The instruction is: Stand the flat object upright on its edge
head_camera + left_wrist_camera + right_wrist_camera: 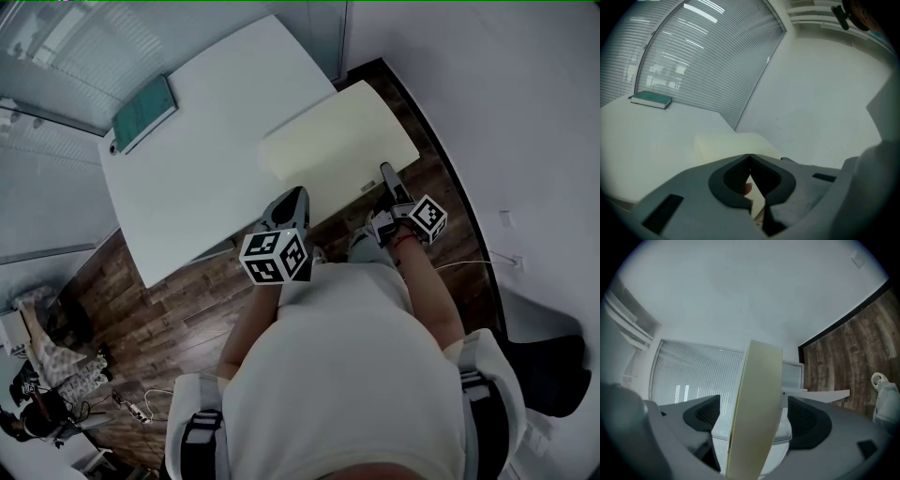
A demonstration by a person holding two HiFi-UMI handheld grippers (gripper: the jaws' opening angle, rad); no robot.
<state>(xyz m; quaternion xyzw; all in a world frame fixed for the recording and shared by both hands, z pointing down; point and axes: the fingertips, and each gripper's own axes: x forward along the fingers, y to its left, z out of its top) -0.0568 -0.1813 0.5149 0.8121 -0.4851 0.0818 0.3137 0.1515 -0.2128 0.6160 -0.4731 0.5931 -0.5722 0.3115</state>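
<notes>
Dark wooden floor (187, 309) is seen around a white worktop (206, 178), which is backed by slatted blinds (708, 56). A green book (142, 112) is laid at its far left corner. The cream flat slab (337, 131) is laid flat at the worktop's right edge. Its near edge is straddled by the right gripper (753, 401), whose jaws are spread wide with neither pad pressed on it. The left gripper (749, 155) is closed tip to tip on nothing.

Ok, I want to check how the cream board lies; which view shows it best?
The head view: the cream board shows whole from above, at the right side of the white table. The left gripper view shows its near end beyond shut jaws; the right gripper view only its thin edge, between open jaws.
</notes>
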